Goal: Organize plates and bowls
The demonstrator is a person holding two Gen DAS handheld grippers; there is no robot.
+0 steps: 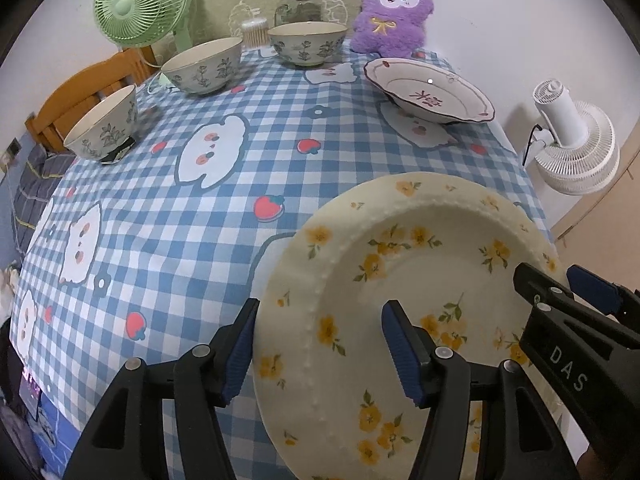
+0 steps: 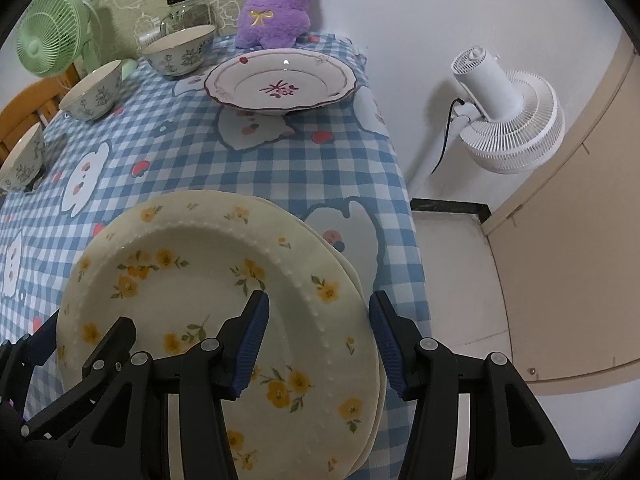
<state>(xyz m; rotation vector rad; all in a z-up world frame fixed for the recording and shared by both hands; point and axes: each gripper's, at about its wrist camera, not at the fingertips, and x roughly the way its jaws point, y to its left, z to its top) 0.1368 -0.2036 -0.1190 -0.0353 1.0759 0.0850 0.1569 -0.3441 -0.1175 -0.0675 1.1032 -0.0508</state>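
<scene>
A cream plate with yellow flowers [image 1: 400, 280] [image 2: 192, 280] lies at the near right of the checked table, on top of at least one more like it; the lower rims [image 2: 362, 284] show at its right. My left gripper [image 1: 320, 354] [image 2: 80, 332] straddles the plate's left rim, jaws apart: one finger outside the edge, one over the well. My right gripper [image 2: 318, 344] [image 1: 550, 280] straddles the right rim the same way. Further back stand a deep white plate with a dark red rim [image 1: 430, 90] [image 2: 280, 80] and three floral bowls [image 1: 102, 128] [image 1: 204, 66] [image 1: 307, 42].
Along the back of the table stand a green fan [image 1: 140, 2], a glass jar [image 1: 298, 6], a cotton swab tub [image 1: 254, 32] and a purple plush [image 1: 394, 12]. A wooden chair [image 1: 88, 84] is at the left. A white fan [image 2: 508, 116] stands beyond the table's right edge [image 2: 412, 220].
</scene>
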